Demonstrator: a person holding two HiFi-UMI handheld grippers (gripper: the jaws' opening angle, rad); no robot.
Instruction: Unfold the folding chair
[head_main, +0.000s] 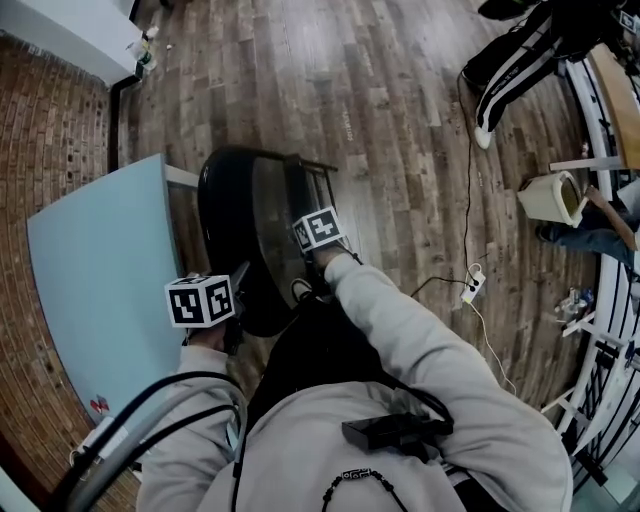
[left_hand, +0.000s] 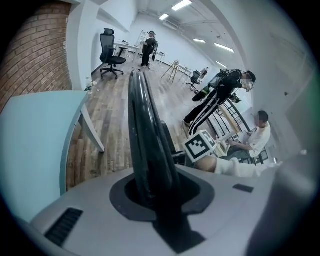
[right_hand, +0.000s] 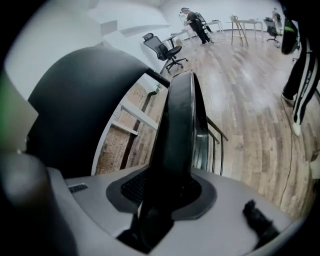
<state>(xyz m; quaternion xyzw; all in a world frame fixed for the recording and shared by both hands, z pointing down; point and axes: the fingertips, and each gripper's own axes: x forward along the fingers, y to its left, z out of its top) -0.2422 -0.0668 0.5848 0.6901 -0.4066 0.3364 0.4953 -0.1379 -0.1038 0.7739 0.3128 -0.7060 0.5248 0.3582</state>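
Head view: black folding chair (head_main: 228, 215) with glossy rounded panels and a dark tube frame (head_main: 318, 185) stands upright on the wood-plank floor (head_main: 400, 120), just beside the light blue surface (head_main: 100, 260). Its two panels lie close together, with only a narrow wedge of gap between them. The left gripper (head_main: 222, 298) sits at the rim of the panel nearer the surface, and the right gripper (head_main: 314, 242) at the rim of the panel beside the frame rails. Left gripper view: the fingers are closed on the thin curved edge of a black panel, which rises straight out from between them; the right gripper's marker cube (left_hand: 201, 145) shows just beyond. Right gripper view: the fingers are likewise clamped on the thicker edge of the second panel, with the other panel looming broad at the left and the frame rails at the right. Progress, as judged: both holds are in place, but the panels appear only slightly parted, so the chair is close to its folded state. Spreading the panels well apart, bringing the seat level and settling the legs on the floor remain to be done.
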